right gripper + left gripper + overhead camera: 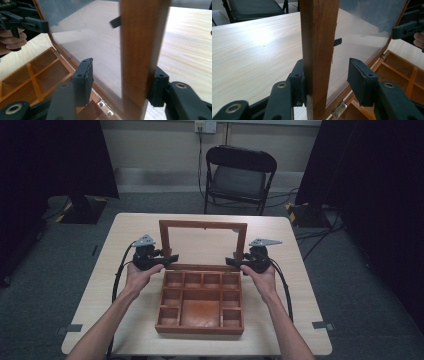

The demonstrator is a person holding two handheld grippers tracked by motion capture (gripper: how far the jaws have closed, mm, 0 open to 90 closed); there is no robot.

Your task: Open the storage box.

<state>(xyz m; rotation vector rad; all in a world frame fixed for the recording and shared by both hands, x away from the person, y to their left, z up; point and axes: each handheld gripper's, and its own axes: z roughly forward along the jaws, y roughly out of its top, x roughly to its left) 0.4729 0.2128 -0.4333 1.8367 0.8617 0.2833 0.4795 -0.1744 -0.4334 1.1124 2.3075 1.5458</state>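
A wooden box (199, 329) with several open compartments lies on the table, its glass-paned lid (202, 224) standing upright on hinges at the back. My left gripper (170, 259) straddles the lid's left rail (318, 50). Its outer jaw touches the wood and its inner jaw stands off by a gap, so the gripper (328, 75) is open. My right gripper (231, 262) straddles the right rail (140, 50) the same way. There the outer jaw is against the wood and the inner one is apart, leaving that gripper (122, 77) open too. Brass hinges (105, 107) show below the pane.
The light wooden table (130, 235) has bare room behind and beside the box. A black folding chair (240, 175) stands beyond the far edge. Black curtains hang at both sides, and cables run over the floor at the right (320, 232).
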